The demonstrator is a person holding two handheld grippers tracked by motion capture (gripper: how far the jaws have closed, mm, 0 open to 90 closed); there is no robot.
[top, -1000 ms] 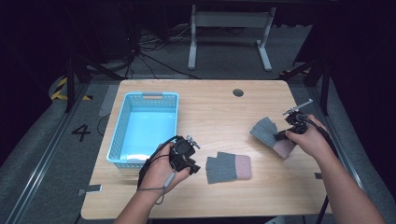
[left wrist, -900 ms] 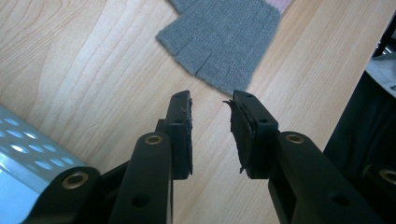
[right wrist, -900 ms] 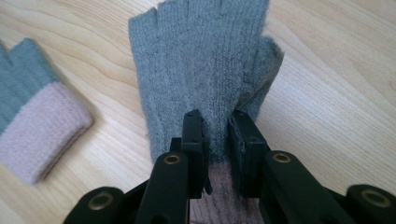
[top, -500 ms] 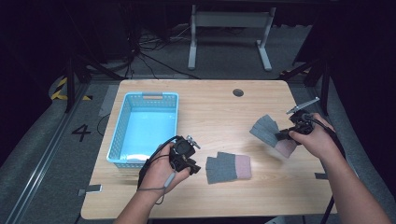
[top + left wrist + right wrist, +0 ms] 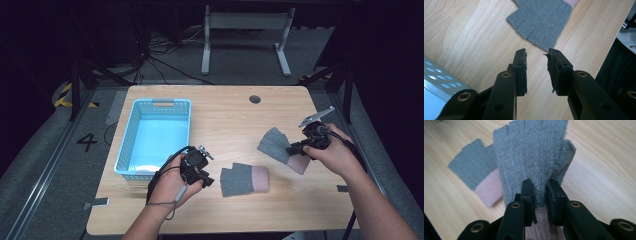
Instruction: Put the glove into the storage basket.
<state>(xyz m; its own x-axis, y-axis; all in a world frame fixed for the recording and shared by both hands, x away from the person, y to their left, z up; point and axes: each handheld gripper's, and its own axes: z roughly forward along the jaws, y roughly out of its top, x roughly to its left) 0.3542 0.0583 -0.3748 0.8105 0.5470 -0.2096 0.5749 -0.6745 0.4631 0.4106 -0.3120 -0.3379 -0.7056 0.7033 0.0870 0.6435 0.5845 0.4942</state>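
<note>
Rightward, right gripper (image 5: 299,148) pinching glove (image 5: 280,146)

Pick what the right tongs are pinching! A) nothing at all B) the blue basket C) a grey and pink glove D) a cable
C: in the right gripper view the right tongs are closed on the grey and pink fingerless glove, bunching its knit between the jaws.

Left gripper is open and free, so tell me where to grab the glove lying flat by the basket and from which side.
Pinch the grey finger end of the flat glove. It faces the left gripper directly, and its thin edge lies just past the open jaws. Come in low from the basket side, probably sliding one jaw under the knit.
</note>
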